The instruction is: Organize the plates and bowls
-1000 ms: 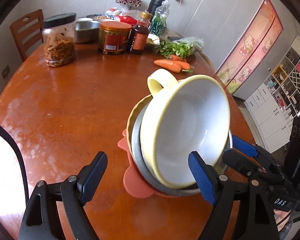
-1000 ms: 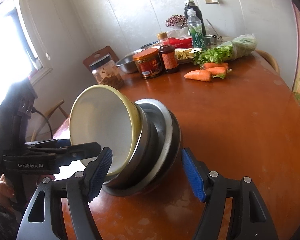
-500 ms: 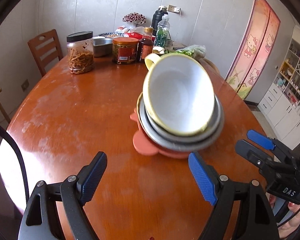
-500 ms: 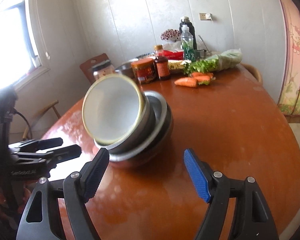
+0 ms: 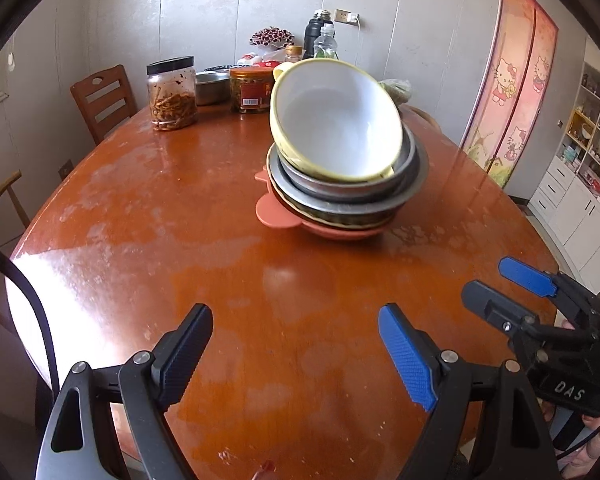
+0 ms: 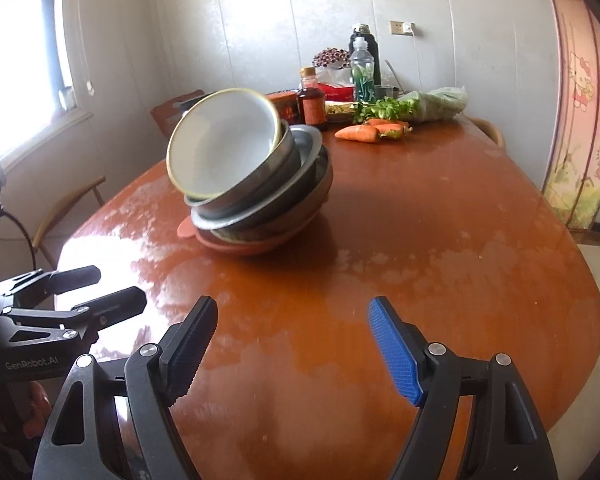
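The left hand-held gripper (image 5: 296, 346) and right hand-held gripper (image 6: 292, 338) are both released, empty, above the table (image 5: 180, 216). A tilted yellow bowl (image 5: 336, 120) tops the stack of bowls and plates (image 5: 340, 196)

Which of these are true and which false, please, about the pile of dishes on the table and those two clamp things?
1. The yellow-rimmed bowl sits level on top of the stack. False: it is tilted, its white inside facing the cameras.
2. Both the left gripper and the right gripper are open and hold nothing. True.
3. The metal bowls rest on an orange-pink plate at the bottom. True.
4. The carrots lie inside the top bowl. False: they lie on the table, beyond the stack.
5. The left gripper touches the stack. False: bare table lies between them.
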Demonstrator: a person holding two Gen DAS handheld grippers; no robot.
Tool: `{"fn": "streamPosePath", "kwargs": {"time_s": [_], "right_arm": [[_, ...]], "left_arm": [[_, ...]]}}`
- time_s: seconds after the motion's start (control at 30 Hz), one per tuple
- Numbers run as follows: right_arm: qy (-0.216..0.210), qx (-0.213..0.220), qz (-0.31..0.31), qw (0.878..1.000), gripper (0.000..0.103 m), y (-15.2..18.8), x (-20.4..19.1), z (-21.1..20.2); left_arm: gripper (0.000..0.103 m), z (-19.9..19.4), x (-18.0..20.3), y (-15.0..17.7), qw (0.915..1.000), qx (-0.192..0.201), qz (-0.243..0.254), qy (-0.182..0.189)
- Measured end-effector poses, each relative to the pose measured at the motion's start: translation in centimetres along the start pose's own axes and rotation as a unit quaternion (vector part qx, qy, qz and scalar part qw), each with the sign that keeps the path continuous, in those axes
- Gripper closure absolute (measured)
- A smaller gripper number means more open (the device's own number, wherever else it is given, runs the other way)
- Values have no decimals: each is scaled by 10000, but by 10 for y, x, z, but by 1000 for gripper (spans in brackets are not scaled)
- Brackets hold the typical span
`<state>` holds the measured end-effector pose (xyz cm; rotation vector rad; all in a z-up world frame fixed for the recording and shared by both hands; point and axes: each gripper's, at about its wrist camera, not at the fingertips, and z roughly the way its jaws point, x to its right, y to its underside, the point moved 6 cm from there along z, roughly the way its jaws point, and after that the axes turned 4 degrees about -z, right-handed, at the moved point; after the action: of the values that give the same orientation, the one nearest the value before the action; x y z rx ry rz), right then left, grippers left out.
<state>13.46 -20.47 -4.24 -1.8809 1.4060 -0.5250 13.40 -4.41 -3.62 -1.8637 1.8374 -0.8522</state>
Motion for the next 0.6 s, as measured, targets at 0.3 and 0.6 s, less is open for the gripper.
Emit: {"fn": "streamPosePath", "kwargs": {"time_s": [0.3, 0.6], "right_arm": [[-9, 55, 3, 10000, 23, 12, -2, -9], [19, 112, -61, 9999, 23, 14, -5, -15]], "left_arm": [[18, -3, 0, 14, 9997, 50, -226, -29], [18, -1, 4, 21, 9997, -58, -217, -25]]}}
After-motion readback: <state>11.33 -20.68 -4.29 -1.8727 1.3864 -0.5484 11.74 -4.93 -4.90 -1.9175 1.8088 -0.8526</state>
